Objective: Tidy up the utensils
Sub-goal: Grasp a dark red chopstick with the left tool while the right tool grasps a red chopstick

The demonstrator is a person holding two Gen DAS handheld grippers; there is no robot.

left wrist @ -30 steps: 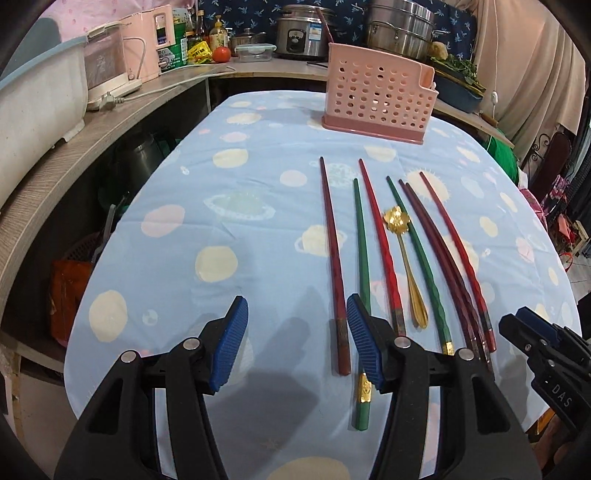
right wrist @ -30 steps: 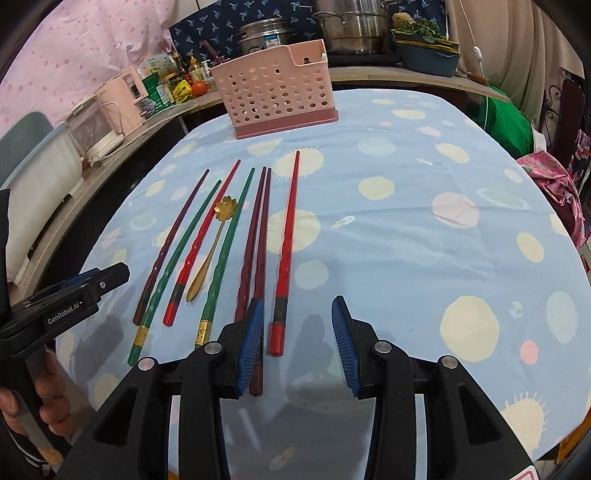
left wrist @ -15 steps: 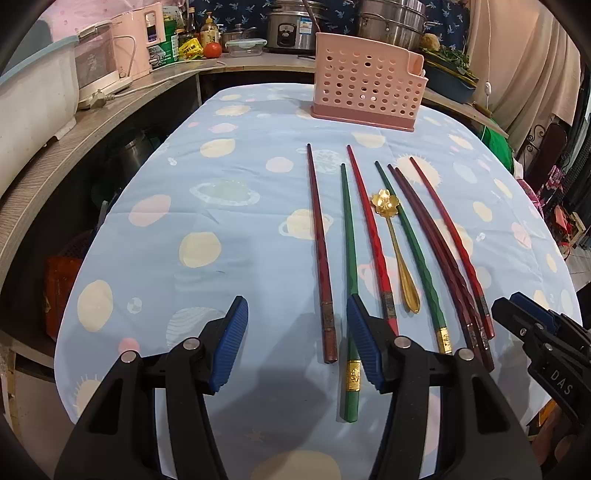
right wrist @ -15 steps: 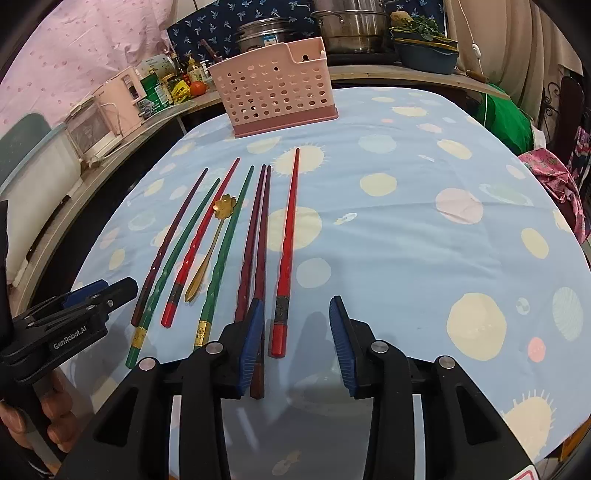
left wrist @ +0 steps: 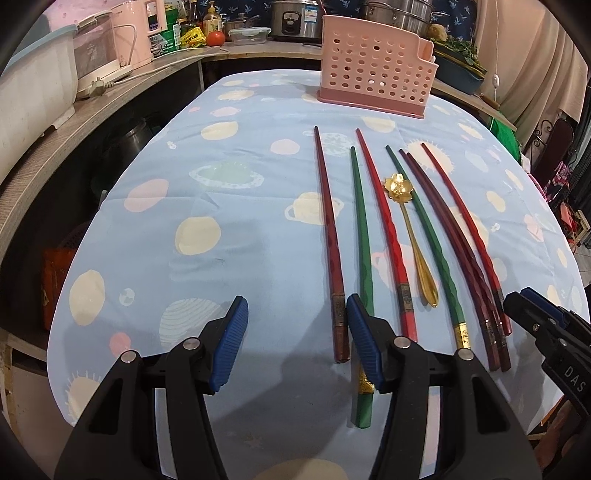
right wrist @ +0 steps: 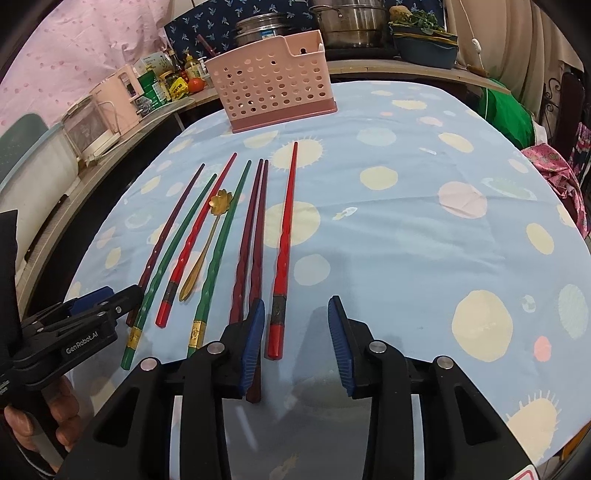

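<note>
Several red, dark red and green chopsticks lie side by side on the blue tablecloth, with a gold flower-headed spoon (left wrist: 410, 229) among them, also in the right wrist view (right wrist: 207, 243). A pink perforated utensil basket (left wrist: 375, 83) stands at the table's far end, also in the right wrist view (right wrist: 273, 98). My left gripper (left wrist: 295, 347) is open and empty over the near ends of the leftmost dark red chopstick (left wrist: 328, 236) and a green one (left wrist: 362, 236). My right gripper (right wrist: 295, 343) is open and empty, with the near end of the rightmost red chopstick (right wrist: 284, 243) between its jaws.
A wooden counter (left wrist: 74, 122) curves along the left and back, with pink appliances (left wrist: 136, 33), bottles, a rice cooker (left wrist: 291, 18) and steel pots. The table's near edge lies just under both grippers. Green and pink fabric (right wrist: 506, 110) lies off the right side.
Both grippers have stayed open. The left view has shifted so the chopsticks and basket sit lower and nearer. The right gripper has barely moved.
</note>
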